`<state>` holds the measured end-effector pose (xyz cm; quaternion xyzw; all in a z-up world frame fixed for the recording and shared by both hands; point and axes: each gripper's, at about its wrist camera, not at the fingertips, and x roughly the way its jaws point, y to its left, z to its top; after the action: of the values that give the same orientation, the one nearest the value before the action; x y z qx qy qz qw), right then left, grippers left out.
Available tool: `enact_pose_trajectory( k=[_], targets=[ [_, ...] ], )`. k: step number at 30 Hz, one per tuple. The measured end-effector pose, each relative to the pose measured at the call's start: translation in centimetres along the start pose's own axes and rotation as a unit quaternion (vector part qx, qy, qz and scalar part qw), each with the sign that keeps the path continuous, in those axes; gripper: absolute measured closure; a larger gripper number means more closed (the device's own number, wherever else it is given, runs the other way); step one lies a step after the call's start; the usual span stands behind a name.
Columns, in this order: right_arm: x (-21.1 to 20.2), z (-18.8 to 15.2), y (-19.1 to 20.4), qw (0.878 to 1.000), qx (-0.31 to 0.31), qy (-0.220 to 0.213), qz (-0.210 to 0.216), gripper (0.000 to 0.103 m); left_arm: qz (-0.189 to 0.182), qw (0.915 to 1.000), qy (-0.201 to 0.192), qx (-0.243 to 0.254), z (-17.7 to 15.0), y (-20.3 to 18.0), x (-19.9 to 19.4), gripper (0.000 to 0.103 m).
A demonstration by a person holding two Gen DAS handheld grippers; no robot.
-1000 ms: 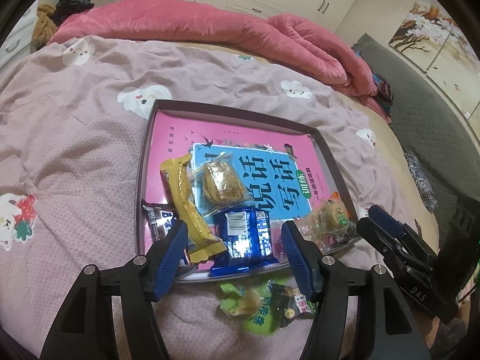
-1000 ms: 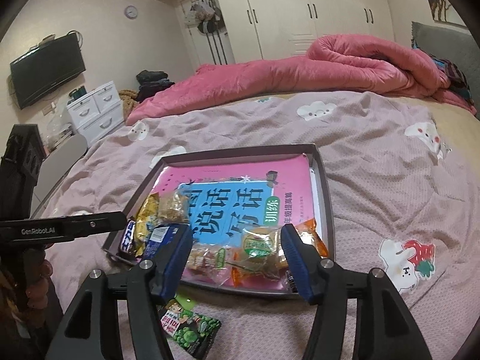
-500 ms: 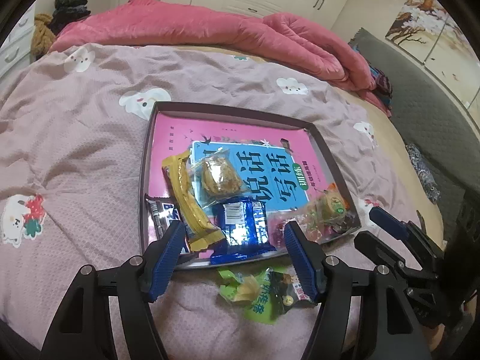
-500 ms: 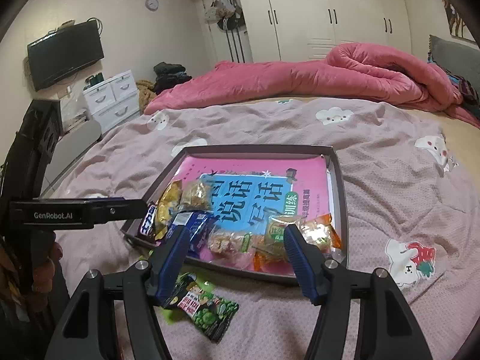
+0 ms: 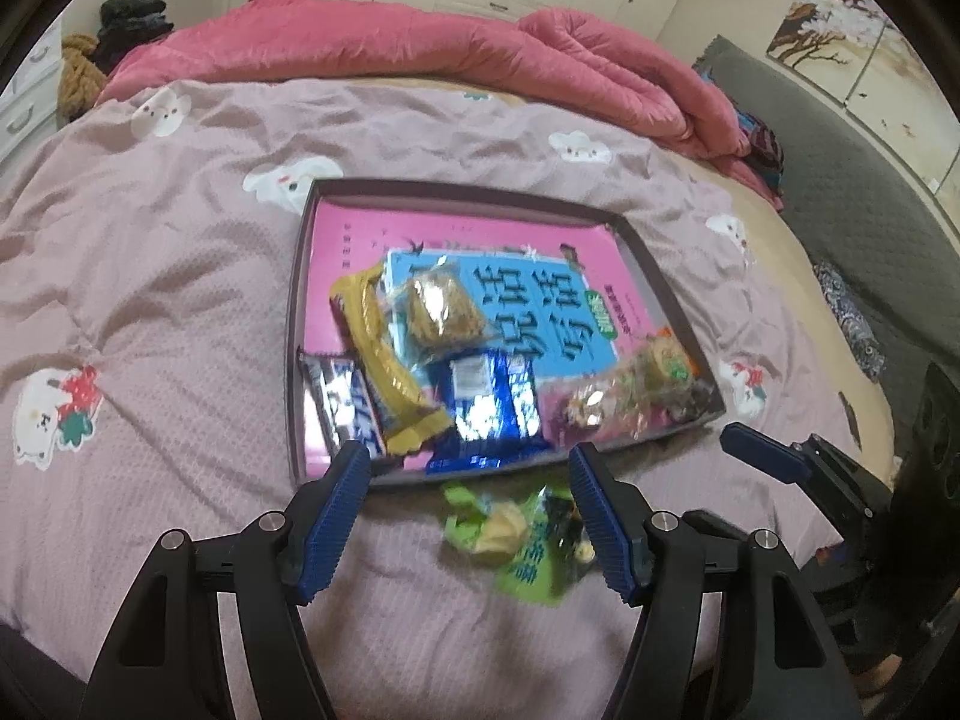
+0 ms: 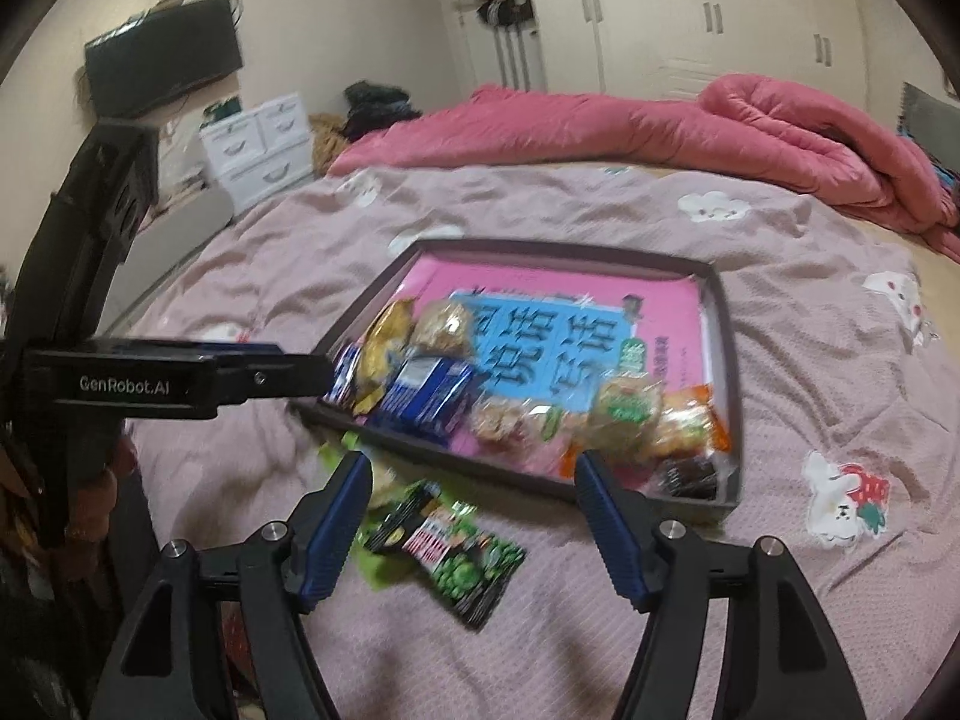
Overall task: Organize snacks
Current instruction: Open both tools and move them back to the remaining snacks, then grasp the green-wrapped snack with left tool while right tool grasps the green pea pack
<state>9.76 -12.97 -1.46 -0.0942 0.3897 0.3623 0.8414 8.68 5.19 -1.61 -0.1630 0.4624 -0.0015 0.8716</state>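
A dark tray (image 5: 294, 360) (image 6: 729, 360) lies on the bed with a pink book (image 5: 480, 228) in it. Snacks sit along the tray's near side: a yellow bar (image 5: 378, 348), a clear cookie packet (image 5: 438, 306), a blue packet (image 5: 489, 396) (image 6: 426, 396) and clear green-labelled packets (image 5: 630, 390) (image 6: 624, 408). A green snack packet (image 5: 522, 540) (image 6: 462, 558) lies on the sheet just in front of the tray. My left gripper (image 5: 469, 468) hovers open above it. My right gripper (image 6: 474, 468) hangs over the same packet with its jaws opening and nothing pressed between the pads.
The bed sheet is mauve with cartoon patches. A rolled pink duvet (image 5: 420, 42) (image 6: 660, 132) lies across the far side. White drawers (image 6: 258, 144) and a wall television (image 6: 162, 60) stand at the left. A grey padded panel (image 5: 870, 180) runs along the right.
Both grippers have drawn back from the tray toward the near side of the bed, so the green packet shows more fully. The right jaws have widened.
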Motion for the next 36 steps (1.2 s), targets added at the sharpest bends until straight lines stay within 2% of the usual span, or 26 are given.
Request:
enact_pose_trajectory(
  k=[7, 14, 24, 25, 28, 30, 35, 36],
  targets=[
    [2.3, -1.3, 2.0, 0.997, -0.060, 0.055, -0.005, 0.033, 0.007, 0.9995, 0.029, 0.006, -1.6, 0.4, 1.2, 0.033],
    [4.2, -2.2, 2.5, 0.991, -0.093, 0.092, -0.022, 0.033, 0.000, 0.9977, 0.067, 0.004, -2.8, 0.5, 3.3, 0.033],
    [6.7, -2.9, 2.9, 0.983, -0.145, 0.108, -0.041, 0.034, -0.010, 0.9958, 0.091, -0.002, -3.3, 0.9, 5.1, 0.033],
    [6.8, -2.9, 2.8, 0.983, -0.143, 0.108, -0.036, 0.037, -0.011, 0.9957, 0.092, -0.001, -3.3, 0.9, 5.3, 0.033],
    [7.0, -2.6, 2.2, 0.987, -0.123, 0.107, -0.008, 0.056, -0.014, 0.9955, 0.094, 0.000, -3.3, 0.7, 5.6, 0.033],
    [7.0, -2.5, 1.7, 0.988, -0.107, 0.112, -0.003, 0.064, -0.016, 0.9954, 0.094, 0.002, -3.3, 0.6, 5.8, 0.033],
    [6.3, -2.3, 0.0, 0.993, -0.043, 0.107, 0.024, 0.067, -0.027, 0.9954, 0.092, 0.007, -2.9, -0.1, 6.5, 0.037],
    [6.1, -2.3, -0.2, 0.993, -0.033, 0.106, 0.031, 0.067, -0.028, 0.9953, 0.092, 0.011, -2.8, -0.4, 6.7, 0.045]
  ],
)
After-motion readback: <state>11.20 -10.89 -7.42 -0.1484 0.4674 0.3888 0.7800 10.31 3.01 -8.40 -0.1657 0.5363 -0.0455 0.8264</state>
